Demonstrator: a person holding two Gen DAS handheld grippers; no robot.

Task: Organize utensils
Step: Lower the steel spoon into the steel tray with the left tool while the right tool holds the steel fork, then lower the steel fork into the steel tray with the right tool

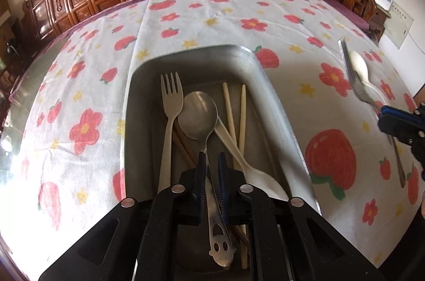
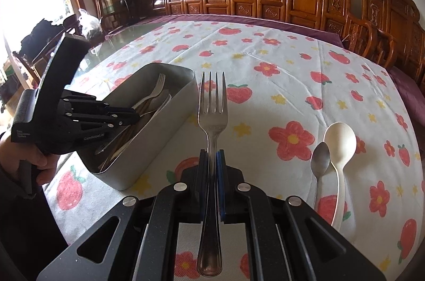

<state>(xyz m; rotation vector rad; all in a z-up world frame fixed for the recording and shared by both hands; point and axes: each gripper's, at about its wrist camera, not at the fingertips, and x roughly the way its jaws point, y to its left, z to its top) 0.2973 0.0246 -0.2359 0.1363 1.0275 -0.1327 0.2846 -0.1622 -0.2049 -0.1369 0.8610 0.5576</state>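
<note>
— Gripper check first: what has each one got?

— My right gripper (image 2: 211, 161) is clamped on the steel fork (image 2: 212, 105), raised over the bench (image 2: 279, 63). My left gripper (image 1: 211, 164) sits slack around the steel spoon (image 1: 198, 115), which lies in the metal tin (image 1: 276, 105).

— How will that fork handle?

— Stiff, slick and light, I judge. I'm pinching mid-handle; closer to the neck would curb swinging.
</note>
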